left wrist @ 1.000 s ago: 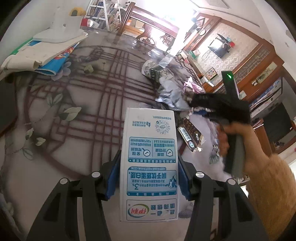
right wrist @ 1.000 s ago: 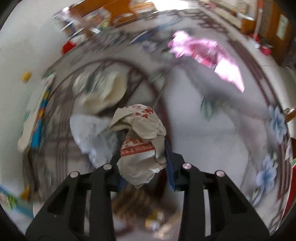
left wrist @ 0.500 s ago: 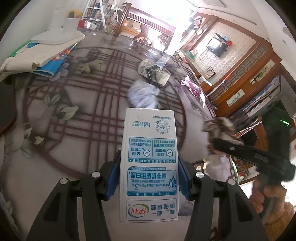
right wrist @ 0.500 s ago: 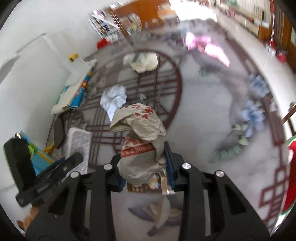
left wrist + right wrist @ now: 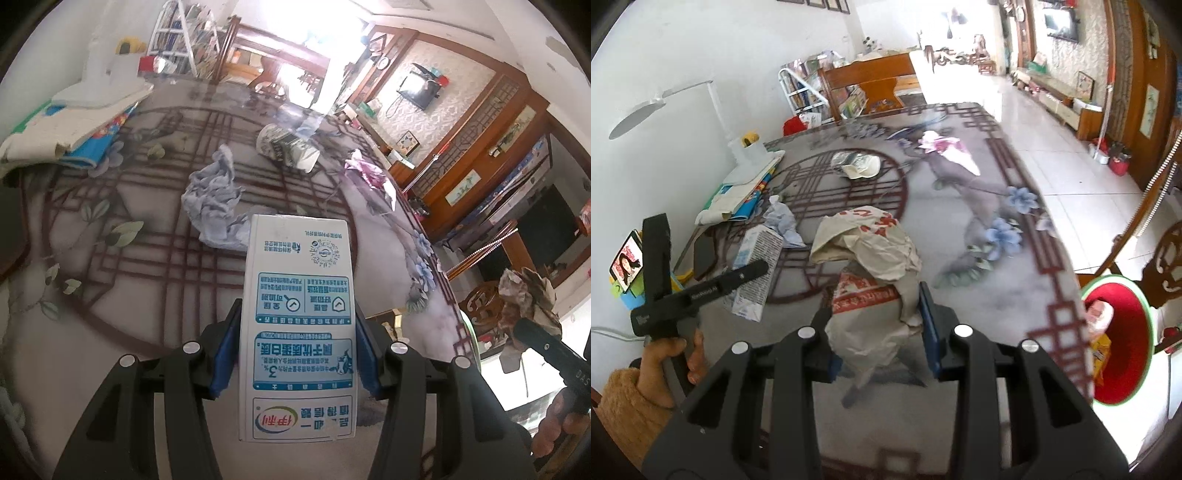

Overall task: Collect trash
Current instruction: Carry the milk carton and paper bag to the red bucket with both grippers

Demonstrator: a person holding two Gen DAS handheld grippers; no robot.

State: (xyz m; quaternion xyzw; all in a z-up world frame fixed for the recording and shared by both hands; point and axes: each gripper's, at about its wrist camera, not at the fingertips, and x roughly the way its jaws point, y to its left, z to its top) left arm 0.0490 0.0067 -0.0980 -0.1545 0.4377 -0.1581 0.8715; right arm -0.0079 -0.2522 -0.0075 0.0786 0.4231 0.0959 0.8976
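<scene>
The left hand-held gripper [image 5: 297, 354] pinches a milk carton [image 5: 298, 332], the right hand-held gripper [image 5: 877, 332] a crumpled paper bag [image 5: 871, 273]; neither is binned, and tissue [image 5: 214, 206], cup [image 5: 284, 147] and pink wrapper [image 5: 369, 177] remain on the counter [image 5: 129, 266].

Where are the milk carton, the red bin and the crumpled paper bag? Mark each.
milk carton [image 5: 299, 332]: left wrist view, printed front face.
red bin [image 5: 1123, 325]: right wrist view, inner wall.
crumpled paper bag [image 5: 875, 280]: right wrist view, printed middle.
</scene>
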